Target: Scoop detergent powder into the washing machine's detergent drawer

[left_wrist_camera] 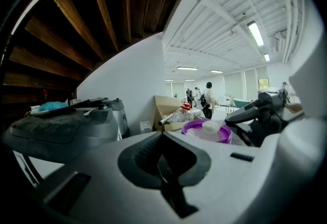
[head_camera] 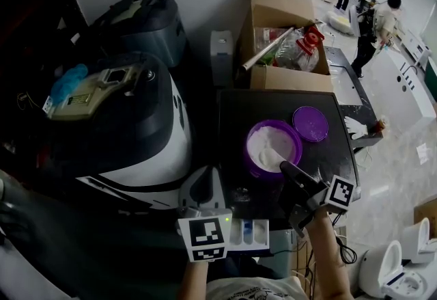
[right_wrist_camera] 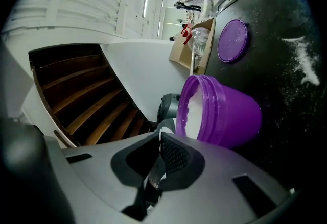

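A purple tub [head_camera: 273,147] of white detergent powder stands open on a dark table [head_camera: 235,114], its purple lid [head_camera: 311,123] lying beside it. My right gripper [head_camera: 287,170] is shut on a white scoop [left_wrist_camera: 210,127], which sits heaped with powder at the tub's rim. In the right gripper view the scoop handle [right_wrist_camera: 164,131] runs between the jaws toward the tub [right_wrist_camera: 225,116]. My left gripper [head_camera: 203,191] is shut with nothing visible in it, just above the white detergent drawer [head_camera: 249,234] with blue compartments. The washing machine [head_camera: 136,141] is at the left.
A cardboard box [head_camera: 283,39] with bottles and a rod stands behind the table. Spilled powder [right_wrist_camera: 304,59] dusts the tabletop. A second dark appliance [head_camera: 147,22] sits behind the washer. People stand far off at the top right. White fixtures [head_camera: 403,264] lie on the floor at right.
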